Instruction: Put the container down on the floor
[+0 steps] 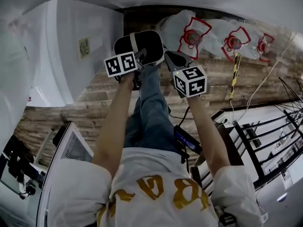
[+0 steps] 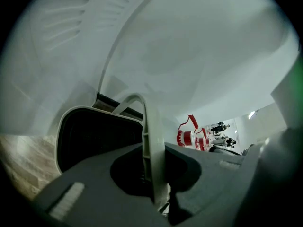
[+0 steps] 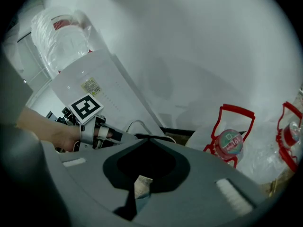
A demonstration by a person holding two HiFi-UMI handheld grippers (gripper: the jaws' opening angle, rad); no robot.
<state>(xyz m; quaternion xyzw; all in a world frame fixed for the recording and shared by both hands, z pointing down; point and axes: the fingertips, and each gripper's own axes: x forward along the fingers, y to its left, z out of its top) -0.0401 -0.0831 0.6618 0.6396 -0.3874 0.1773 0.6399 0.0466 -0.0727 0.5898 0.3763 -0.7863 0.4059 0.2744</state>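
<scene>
While both arms reach forward over the person's jeans, the left gripper [image 1: 138,56] has its jaws clamped tight on the thin white handle [image 2: 151,145] of the container [image 1: 147,41], which sits at 12 o'clock in the head view, over the wood-pattern floor [image 1: 94,103]. Whether its base touches the floor I cannot tell. The container is a black tub with a white rim, and its inside is too dark to show any contents. Just beside it at 1 o'clock, the right gripper [image 1: 169,59] has its jaws drawn narrow, nipping a small pale tab [image 3: 141,184] that I cannot identify. A white cabinet [image 1: 71,46] stands at 10 o'clock. Farther off, at 1 to 2 o'clock, clear bags with red handles lie on the floor, each holding a water bottle [image 1: 191,37].
</scene>
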